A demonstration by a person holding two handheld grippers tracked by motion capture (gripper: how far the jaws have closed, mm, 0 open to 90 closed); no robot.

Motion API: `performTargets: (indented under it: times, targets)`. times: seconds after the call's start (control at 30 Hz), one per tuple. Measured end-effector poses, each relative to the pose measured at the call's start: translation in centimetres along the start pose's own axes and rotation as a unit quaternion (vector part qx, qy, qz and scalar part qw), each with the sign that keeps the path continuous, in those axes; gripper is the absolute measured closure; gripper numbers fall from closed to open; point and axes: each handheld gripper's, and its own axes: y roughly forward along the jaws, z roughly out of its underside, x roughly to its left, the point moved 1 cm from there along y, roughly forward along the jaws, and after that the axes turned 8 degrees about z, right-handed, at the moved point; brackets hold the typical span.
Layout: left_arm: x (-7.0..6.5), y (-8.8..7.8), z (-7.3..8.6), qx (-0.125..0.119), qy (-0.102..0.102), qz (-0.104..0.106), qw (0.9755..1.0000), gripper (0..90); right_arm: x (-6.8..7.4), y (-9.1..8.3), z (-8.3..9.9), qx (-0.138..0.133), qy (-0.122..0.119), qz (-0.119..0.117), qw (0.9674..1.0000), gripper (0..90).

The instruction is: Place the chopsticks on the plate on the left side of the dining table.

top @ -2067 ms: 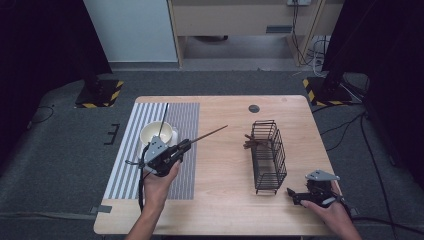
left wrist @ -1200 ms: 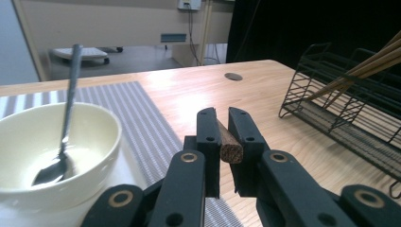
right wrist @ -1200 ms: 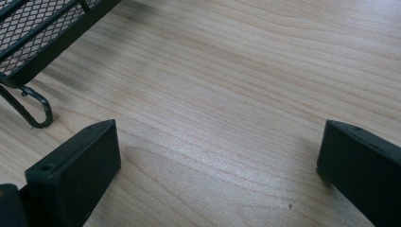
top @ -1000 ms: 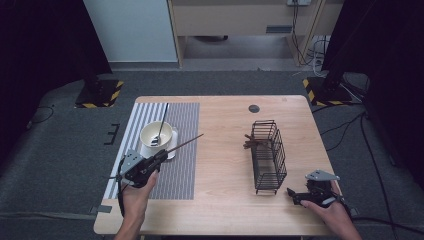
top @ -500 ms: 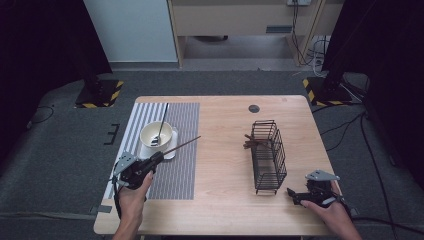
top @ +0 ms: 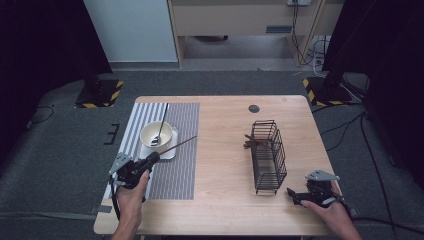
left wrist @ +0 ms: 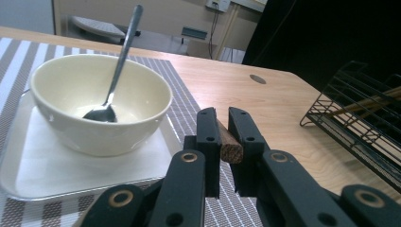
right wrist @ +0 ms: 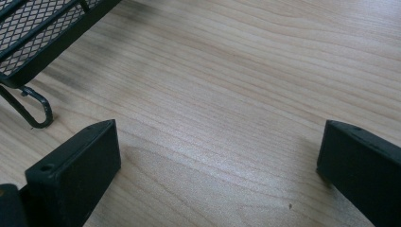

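Chopstick [top: 176, 145] is pinched in the left tongs [top: 150, 159] beside the bowl [top: 156, 135]; right tongs [top: 295, 194] spread.

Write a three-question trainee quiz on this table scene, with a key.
1. True or false: the left gripper is shut on the wooden chopstick.
2. What lies inside the cream bowl? A) a fork B) a metal spoon C) a chopstick
3. How do the right gripper jaws stand, and is anything between them?

Key
1. True: in the left gripper view the jaws clamp the chopstick's butt end.
2. B: the metal spoon rests in the bowl, its handle leaning over the rim.
3. Wide open, with bare wooden table between them, beside the black wire basket.
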Motion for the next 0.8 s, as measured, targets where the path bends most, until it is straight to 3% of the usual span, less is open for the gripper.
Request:
performTargets:
  times: [0.63,0.8]
  targets:
    - [1.3,-0.5,0.2,-0.005,-0.003,-0.016,0.9999,83.0,0.0,0.0,0.0,0.000,0.000,0.000,1.0000,0.2]
    - [1.6,-0.7,0.3,-0.008,-0.014,-0.019,0.9997,83.0,0.0,0.0,0.0,0.000,0.000,0.000,1.0000,0.2]
